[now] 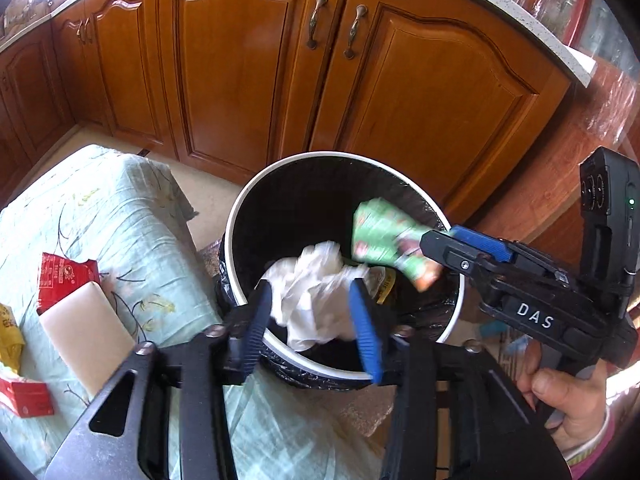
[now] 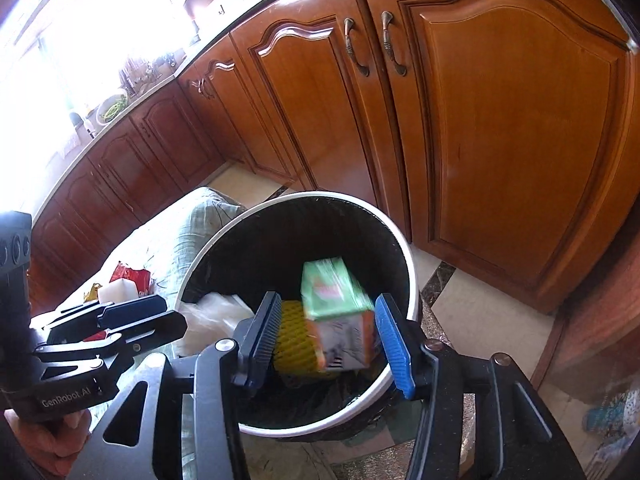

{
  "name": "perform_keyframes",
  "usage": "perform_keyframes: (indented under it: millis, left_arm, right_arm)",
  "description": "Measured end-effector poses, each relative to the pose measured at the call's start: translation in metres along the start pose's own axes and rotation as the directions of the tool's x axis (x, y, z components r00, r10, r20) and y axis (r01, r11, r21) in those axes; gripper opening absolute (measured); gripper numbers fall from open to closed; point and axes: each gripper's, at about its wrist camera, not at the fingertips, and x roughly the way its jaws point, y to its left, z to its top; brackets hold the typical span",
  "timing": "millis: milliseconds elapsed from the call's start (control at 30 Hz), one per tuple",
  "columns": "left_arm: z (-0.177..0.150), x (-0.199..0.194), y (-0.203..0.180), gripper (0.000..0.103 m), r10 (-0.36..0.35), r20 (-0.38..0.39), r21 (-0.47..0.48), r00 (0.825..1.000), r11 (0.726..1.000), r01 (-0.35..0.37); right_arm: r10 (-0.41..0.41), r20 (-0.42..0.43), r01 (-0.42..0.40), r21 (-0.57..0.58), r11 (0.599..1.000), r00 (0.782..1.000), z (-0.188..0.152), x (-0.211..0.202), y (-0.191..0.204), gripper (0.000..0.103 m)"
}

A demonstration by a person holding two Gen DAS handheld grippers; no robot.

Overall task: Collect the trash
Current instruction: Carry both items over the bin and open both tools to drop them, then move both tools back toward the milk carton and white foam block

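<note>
A round trash bin (image 1: 240, 216) with a white rim and black liner stands on the floor; it also shows in the right wrist view (image 2: 412, 280). My left gripper (image 1: 312, 312) is open over the bin's near rim, with crumpled white plastic (image 1: 316, 300) between its fingers, loose. My right gripper (image 2: 326, 334) is open over the bin; a green and orange carton (image 2: 340, 312) sits blurred between its fingers, not pinched. The carton (image 1: 384, 236) hangs over the bin's mouth in the left wrist view. Yellow foam netting (image 2: 294, 340) lies inside the bin.
A low table with a pale green cloth (image 1: 120, 216) stands left of the bin, holding red packets (image 1: 64, 276), a pale flat box (image 1: 88, 332) and a yellow wrapper (image 1: 10, 336). Wooden cabinet doors (image 1: 248, 64) stand right behind the bin.
</note>
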Motion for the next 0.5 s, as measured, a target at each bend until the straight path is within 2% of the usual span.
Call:
perform_keyframes:
  millis: [167,233,300,333,500]
  left_arm:
    - [-0.010,-0.009,0.003,0.044,-0.007,0.020,-0.023,1.000,1.000,0.007]
    - [-0.019,-0.020,0.006,0.045,-0.012,0.041,-0.041,0.999,0.999,0.013]
    - [-0.031,-0.033,0.009,0.046,-0.018,0.064,-0.062,0.998,0.998,0.022]
    - [-0.037,-0.038,0.011,0.047,-0.016,0.077,-0.072,0.997,0.997,0.021]
    - [-0.077,-0.075,0.025,0.059,0.017,0.134,-0.142,0.991,0.990,0.003]
  right_arm:
    - [0.028,0.049,-0.030,0.043,0.999,0.998,-0.009,-0.017,-0.009,0.052]
    - [0.048,0.068,-0.052,0.064,0.997,0.997,-0.018,-0.025,-0.011,0.059]
    - [0.076,0.094,-0.083,0.083,0.993,0.993,-0.028,-0.034,-0.011,0.070]
    - [0.085,0.103,-0.094,0.088,0.992,0.991,-0.031,-0.036,-0.010,0.071]
    - [0.156,0.137,-0.171,0.107,0.979,0.978,-0.058,-0.054,0.005,0.072]
